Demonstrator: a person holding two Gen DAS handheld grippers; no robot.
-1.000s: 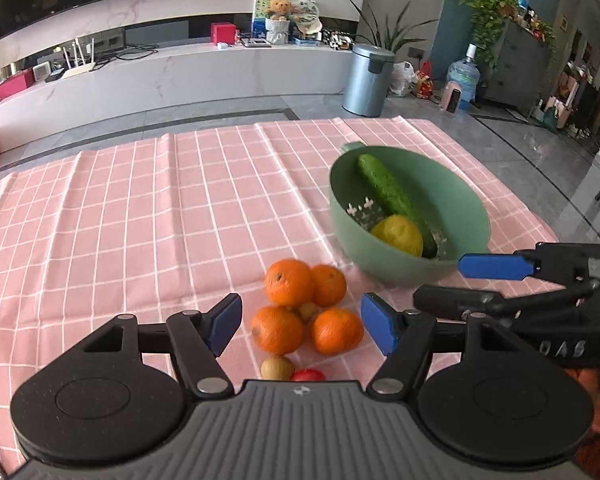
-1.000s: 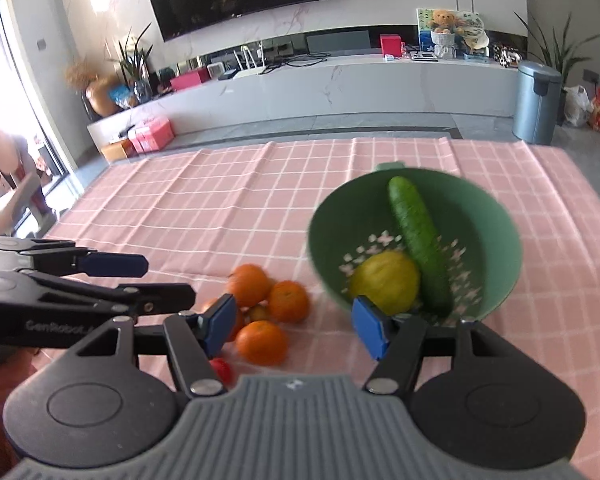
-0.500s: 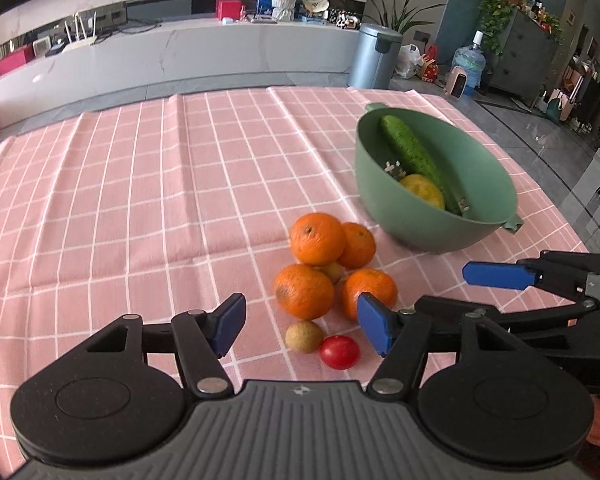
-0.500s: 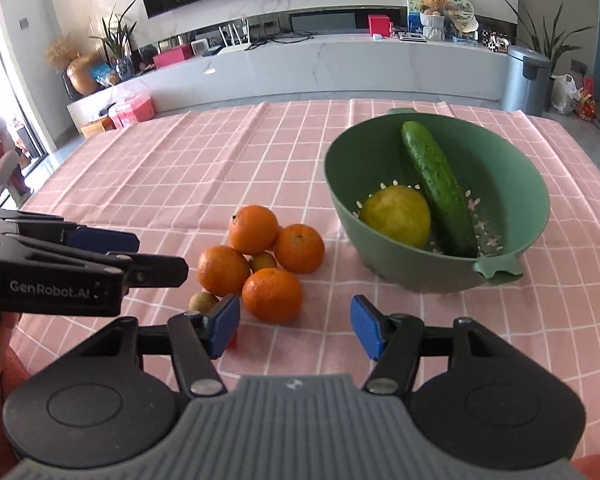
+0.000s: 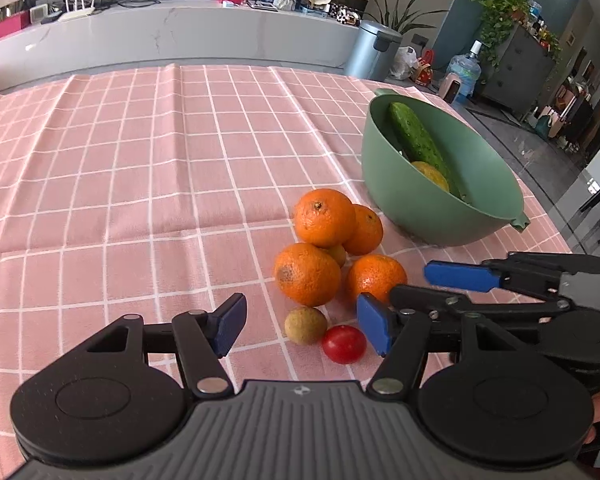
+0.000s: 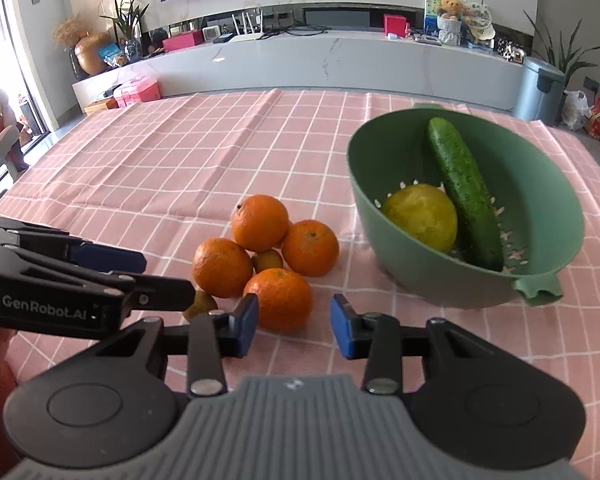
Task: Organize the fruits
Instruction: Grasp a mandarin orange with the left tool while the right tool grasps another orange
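Several oranges (image 5: 307, 279) lie piled on the pink checked cloth, with a small brown fruit (image 5: 305, 325) and a red cherry tomato (image 5: 343, 344) in front of them. A green colander bowl (image 5: 424, 216) to the right holds a cucumber (image 5: 416, 140) and a yellow citrus (image 5: 430, 174). My left gripper (image 5: 302, 330) is open and empty, just short of the small fruit. My right gripper (image 6: 294, 332) is open and empty, close to the nearest orange (image 6: 278, 300); the bowl (image 6: 420, 276) sits to its right.
The pink checked cloth (image 5: 140, 184) covers the table. The table's right edge runs behind the bowl. The right gripper's fingers (image 5: 460, 275) reach in beside the left gripper. A low white counter (image 6: 340, 60) and a bin (image 6: 540, 88) stand beyond the table.
Both grippers have drawn back and lowered from near the bowl to the pile of oranges. The small brown fruit and the tomato have come into full view. Both stay open.
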